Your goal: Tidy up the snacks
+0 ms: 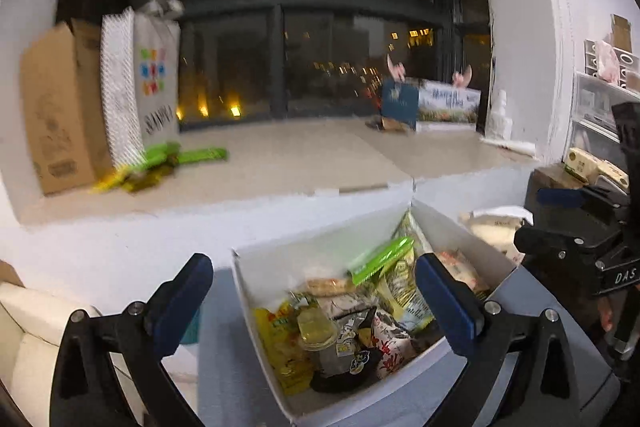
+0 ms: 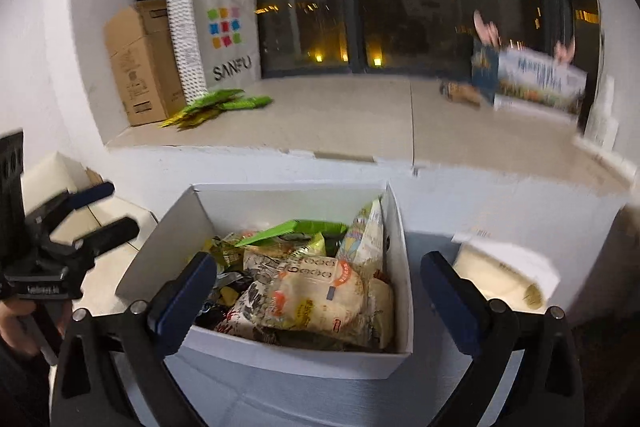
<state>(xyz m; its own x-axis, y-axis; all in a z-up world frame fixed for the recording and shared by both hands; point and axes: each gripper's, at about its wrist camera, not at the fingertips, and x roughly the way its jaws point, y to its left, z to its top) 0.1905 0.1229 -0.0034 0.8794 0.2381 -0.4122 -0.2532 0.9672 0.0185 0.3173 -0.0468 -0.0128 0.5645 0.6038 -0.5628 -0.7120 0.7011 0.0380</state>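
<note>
left claw wide, empty | right claw wide, empty | snack box beneath

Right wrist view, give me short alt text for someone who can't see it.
A white box full of snack packets sits just ahead of the open, empty right gripper. The left gripper, also open, is at the left edge. Behind, green packets lie on a ledge by a SANFU bag and a cardboard box.

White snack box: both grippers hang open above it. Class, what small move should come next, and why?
Probably reach the right gripper toward the cream packet lying outside the white box. Its fingers hold nothing, and that packet is the nearest one not yet boxed.
</note>
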